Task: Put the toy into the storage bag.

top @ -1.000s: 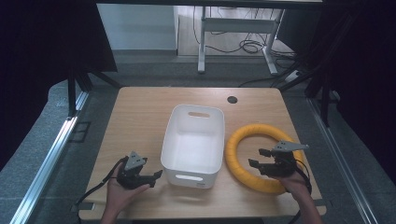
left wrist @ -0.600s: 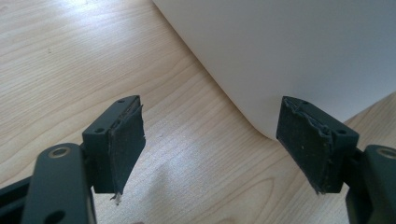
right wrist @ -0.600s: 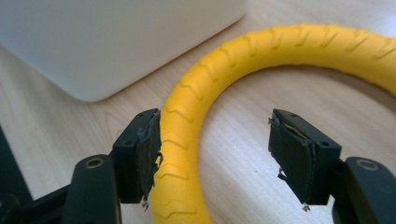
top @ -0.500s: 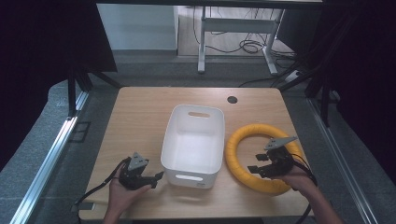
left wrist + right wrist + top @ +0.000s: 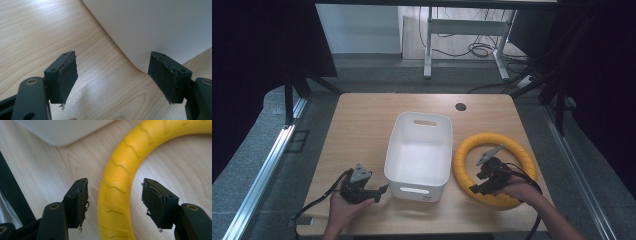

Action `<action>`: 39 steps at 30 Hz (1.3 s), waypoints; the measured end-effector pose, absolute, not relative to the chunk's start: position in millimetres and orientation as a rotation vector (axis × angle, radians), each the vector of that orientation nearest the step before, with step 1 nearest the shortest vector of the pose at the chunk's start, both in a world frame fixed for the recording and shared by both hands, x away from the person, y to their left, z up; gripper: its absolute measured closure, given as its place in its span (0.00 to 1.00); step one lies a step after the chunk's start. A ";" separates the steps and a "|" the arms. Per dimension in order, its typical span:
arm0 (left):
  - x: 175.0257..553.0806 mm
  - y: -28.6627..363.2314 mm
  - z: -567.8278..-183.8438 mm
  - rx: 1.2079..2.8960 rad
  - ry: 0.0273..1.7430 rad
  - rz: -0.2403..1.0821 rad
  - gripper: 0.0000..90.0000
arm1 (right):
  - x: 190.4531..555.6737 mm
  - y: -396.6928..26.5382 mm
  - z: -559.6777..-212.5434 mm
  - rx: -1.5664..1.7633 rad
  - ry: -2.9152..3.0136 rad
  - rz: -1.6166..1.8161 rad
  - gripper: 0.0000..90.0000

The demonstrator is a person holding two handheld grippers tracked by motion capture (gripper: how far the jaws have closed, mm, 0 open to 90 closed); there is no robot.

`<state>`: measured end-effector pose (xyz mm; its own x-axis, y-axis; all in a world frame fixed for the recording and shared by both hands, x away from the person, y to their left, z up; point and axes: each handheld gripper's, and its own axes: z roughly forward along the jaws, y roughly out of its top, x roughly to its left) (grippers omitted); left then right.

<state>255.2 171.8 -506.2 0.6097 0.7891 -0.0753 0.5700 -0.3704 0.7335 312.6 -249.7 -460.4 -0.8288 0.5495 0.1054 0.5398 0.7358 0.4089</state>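
Note:
A yellow ribbed ring [image 5: 517, 145] lies flat on the wooden table, right of a white plastic bin [image 5: 417, 191]. My right gripper [image 5: 475, 183] hangs over the ring's near-left part. In the right gripper view the ring [image 5: 125, 157] passes between the jaws of that gripper [image 5: 115, 200]. Those jaws have just been closing, but a gap remains on each side and the pads stay off the ring. My left gripper [image 5: 382, 192] rests by the bin's near-left corner, and in the left gripper view the gripper [image 5: 112, 75] stands open and empty before the bin wall [image 5: 155, 30].
The bin is empty, with a handle slot in its far wall. A round cable hole [image 5: 460, 106] sits in the table's far right. The table's near edge runs close below both hands. A desk frame and cables stand on the floor beyond.
My right gripper has moved left across the ring's hole, from its right side to over the near-left arc. The left hand and the bin have stayed put.

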 end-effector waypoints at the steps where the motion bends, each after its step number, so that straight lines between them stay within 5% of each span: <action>1: 255.5 171.7 -506.4 2.087 1.069 0.375 0.26 | 312.8 -245.7 -464.3 0.907 2.919 0.627 0.42; 16: 255.2 171.1 -506.6 2.096 1.067 0.358 0.25 | 314.2 -230.2 -488.6 0.846 2.965 0.407 0.43; 31: 254.8 171.7 -505.7 2.090 1.065 0.354 0.25 | 319.8 -223.4 -499.5 0.884 2.997 0.279 0.54; 39: 255.6 171.3 -506.8 2.105 1.062 0.353 0.24 | 324.0 -238.2 -494.1 0.982 3.004 0.478 0.56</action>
